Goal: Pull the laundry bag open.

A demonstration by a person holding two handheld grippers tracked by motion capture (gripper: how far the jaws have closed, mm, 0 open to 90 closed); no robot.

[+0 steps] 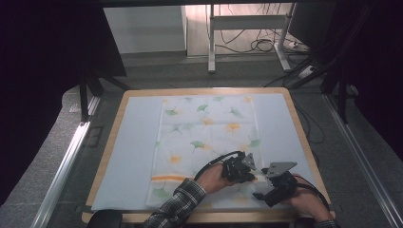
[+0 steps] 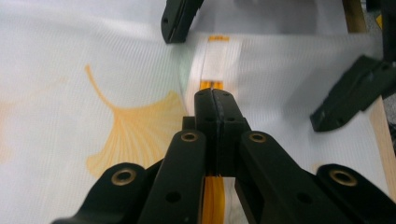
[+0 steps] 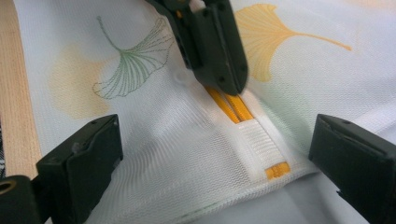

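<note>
A white mesh bag (image 1: 209,137) printed with green and orange ginkgo leaves lies flat on the table. An orange zipper (image 3: 231,107) crosses it near the front and ends under a white fabric tab (image 3: 261,144) at the bag's right edge. My left gripper (image 2: 215,95) is shut, its tips pressed together right on the zipper line; whatever they pinch is hidden. In the high view the left gripper (image 1: 252,176) sits just left of the right gripper (image 1: 261,184). My right gripper (image 3: 219,140) stands open, one jaw on each side of the tab, touching nothing.
The bag rests on a pale sheet (image 1: 138,142) covering a wooden tabletop (image 1: 108,142). The table's right edge (image 3: 14,93) is close to the right gripper. A desk frame and cables (image 1: 247,42) stand on the floor beyond the table.
</note>
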